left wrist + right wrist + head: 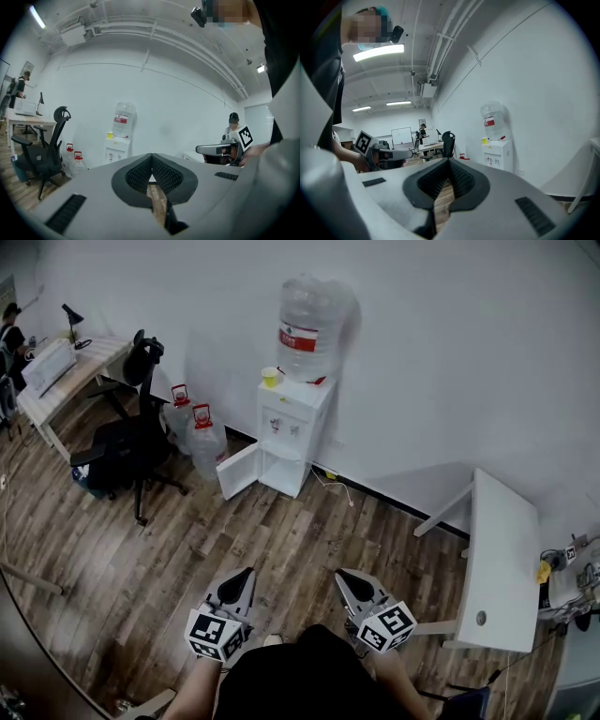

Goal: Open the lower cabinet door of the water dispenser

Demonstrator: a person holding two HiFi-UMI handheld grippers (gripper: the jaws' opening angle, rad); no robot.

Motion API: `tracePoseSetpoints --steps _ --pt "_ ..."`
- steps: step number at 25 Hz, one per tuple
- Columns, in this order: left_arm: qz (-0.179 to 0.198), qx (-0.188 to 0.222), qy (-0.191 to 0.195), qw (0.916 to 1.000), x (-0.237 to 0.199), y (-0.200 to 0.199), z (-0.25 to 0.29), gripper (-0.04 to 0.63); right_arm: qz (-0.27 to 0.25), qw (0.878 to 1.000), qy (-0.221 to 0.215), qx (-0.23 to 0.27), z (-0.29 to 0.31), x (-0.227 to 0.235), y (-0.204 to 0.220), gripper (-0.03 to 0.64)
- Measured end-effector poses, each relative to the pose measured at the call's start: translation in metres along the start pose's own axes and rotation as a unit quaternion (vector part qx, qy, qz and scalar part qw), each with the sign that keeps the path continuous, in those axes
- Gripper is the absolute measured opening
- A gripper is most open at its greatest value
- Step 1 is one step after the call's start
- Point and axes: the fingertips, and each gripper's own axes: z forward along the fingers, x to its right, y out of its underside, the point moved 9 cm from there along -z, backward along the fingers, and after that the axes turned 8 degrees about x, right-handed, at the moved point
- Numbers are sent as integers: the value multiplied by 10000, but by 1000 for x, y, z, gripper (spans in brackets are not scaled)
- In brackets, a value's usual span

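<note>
Both grippers are hanging low in front of the person, well apart from the target.
- The left gripper (249,572) is sitting with its jaws together. Nothing is between them, and only floor planks are showing through the slit.
- The right gripper (340,574) is doing the same, jaws pressed together and empty.

The water dispenser (292,418) is standing against the white wall, across the wooden floor (281,540), and is carrying a large bottle (306,326) on top. In the head view the lower cabinet door (237,471) is already standing swung out toward the picture's left. It appears hinged on that side of the cabinet, and the cavity behind it is showing. Any handle is too small to make out.

Handling, as a judgement:
- **Door:** it is looking like a thin, stiff, light panel with a smooth skin, so the pads may be slipping on its face.
- **Where to hold:** the best hold is likely the free vertical edge, farthest from the hinge, pinched across its thickness or hooked from behind.
- **Pull:** it should be gentle, since the bottle is making the unit top-heavy.
- **Clearance:** the spare jugs (202,432) are standing just beside the door and are limiting any wider swing.
</note>
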Motion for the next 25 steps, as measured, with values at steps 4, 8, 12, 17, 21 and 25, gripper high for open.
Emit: tracePoseSetpoints --steps 4,8,12,17,21,25 --pt "71 64 -28 9999 7 -7 3 14 22 10000 -22 54 -7 4 -4 23" --pt "121 57 -104 9999 18 -10 11 14 -2 9999 -114 81 -13 12 -11 23" --pt "173 29 -131 9998 35 -17 22 14 13 9998 -183 106 -20 24 -22 23" --pt "249 35 -94 9996 54 -24 35 14 46 9997 -217 122 -29 36 -25 23" --pt "289 24 -68 9996 66 -28 40 14 96 9995 -248 144 -34 41 -24 23" --pt "324 -30 -111 9994 71 -25 42 14 108 9994 -286 140 -40 41 -21 23"
